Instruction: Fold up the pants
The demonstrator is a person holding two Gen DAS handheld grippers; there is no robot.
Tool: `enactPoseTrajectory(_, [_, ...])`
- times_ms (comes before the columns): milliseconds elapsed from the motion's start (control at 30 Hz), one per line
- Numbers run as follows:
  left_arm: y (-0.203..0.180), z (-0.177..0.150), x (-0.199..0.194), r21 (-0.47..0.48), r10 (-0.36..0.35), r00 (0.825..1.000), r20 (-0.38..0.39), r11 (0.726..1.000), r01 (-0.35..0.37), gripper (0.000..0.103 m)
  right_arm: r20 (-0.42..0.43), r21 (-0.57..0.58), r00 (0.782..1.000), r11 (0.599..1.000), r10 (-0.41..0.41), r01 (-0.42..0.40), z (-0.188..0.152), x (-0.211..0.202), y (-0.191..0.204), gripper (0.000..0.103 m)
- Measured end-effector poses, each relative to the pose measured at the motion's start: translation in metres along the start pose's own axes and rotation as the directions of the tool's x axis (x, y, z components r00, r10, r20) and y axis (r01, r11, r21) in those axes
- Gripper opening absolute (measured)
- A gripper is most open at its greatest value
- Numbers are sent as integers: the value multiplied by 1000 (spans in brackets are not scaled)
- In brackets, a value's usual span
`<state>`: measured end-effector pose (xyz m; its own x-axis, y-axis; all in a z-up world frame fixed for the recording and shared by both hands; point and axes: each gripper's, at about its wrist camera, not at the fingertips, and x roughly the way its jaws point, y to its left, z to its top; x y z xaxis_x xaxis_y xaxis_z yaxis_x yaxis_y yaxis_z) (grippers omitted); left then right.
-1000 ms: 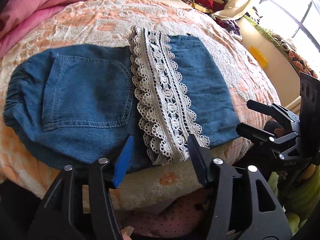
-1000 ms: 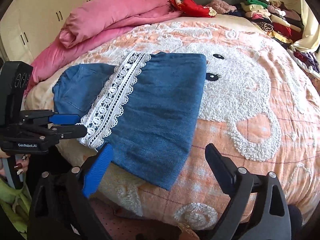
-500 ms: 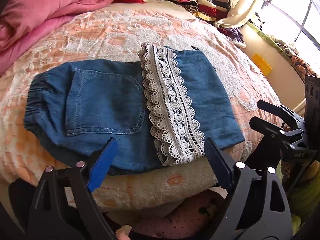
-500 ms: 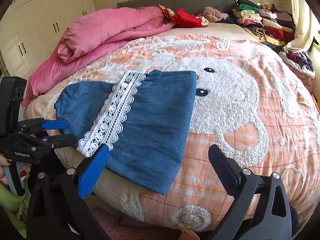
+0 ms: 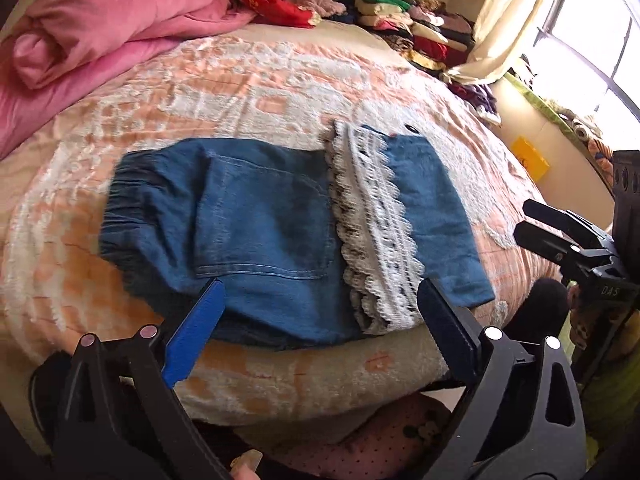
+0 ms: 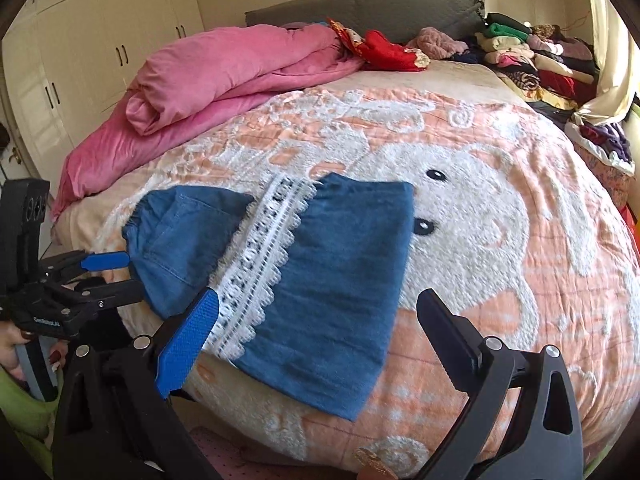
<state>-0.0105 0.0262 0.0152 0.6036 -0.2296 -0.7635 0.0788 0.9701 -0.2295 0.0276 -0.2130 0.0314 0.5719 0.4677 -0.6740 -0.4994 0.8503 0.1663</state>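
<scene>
The blue denim pants (image 5: 260,232) lie folded flat near the bed's front edge, with a white lace band (image 5: 372,224) across them and a back pocket facing up. They also show in the right wrist view (image 6: 328,280). My left gripper (image 5: 320,320) is open and empty, held just off the bed's near edge in front of the pants. My right gripper (image 6: 320,328) is open and empty, also in front of the bed edge, to the right of the left one. Each gripper shows in the other's view: the right (image 5: 548,228), the left (image 6: 108,276).
The bed has a peach and white bedspread (image 6: 500,208). A pink duvet (image 6: 224,76) lies at the back left. Stacks of folded clothes (image 6: 532,60) line the back right by a curtain. White wardrobes (image 6: 100,44) stand at the left.
Both grippers have pulled back and risen away from the pants, so more of the bed shows. Both stayed open. The pants have not moved.
</scene>
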Motion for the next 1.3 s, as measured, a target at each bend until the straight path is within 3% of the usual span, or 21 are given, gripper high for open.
enactPoseTrajectory(367, [59,-7,-11,-145,10,1000,12,989,-8,90,-27,-76,996,993,85,-87,53,24,45,99])
enactPoseTrajectory(567, [88,-14,-10,-237,-20,1000,12,971,23,90,-59,-120,990,983,131,-137,76,46,73,99])
enactPoseTrajectory(967, [106,-17,11,-323,-98,995,-2,942,92,90,-171,-215,969,953,177,-213,111,107,125,99])
enactPoseTrajectory(1033, [106,-17,14,-327,-109,994,-1,939,103,86,-193,-229,964,947,181,-223,116,118,134,99])
enactPoseTrajectory(1200, [106,-17,26,-332,-134,991,-13,935,122,50,-244,-266,953,933,180,-244,124,147,154,99])
enactPoseTrajectory(1300, [107,-16,32,-338,-165,986,-17,929,150,34,-275,-294,945,920,179,-260,125,162,166,99])
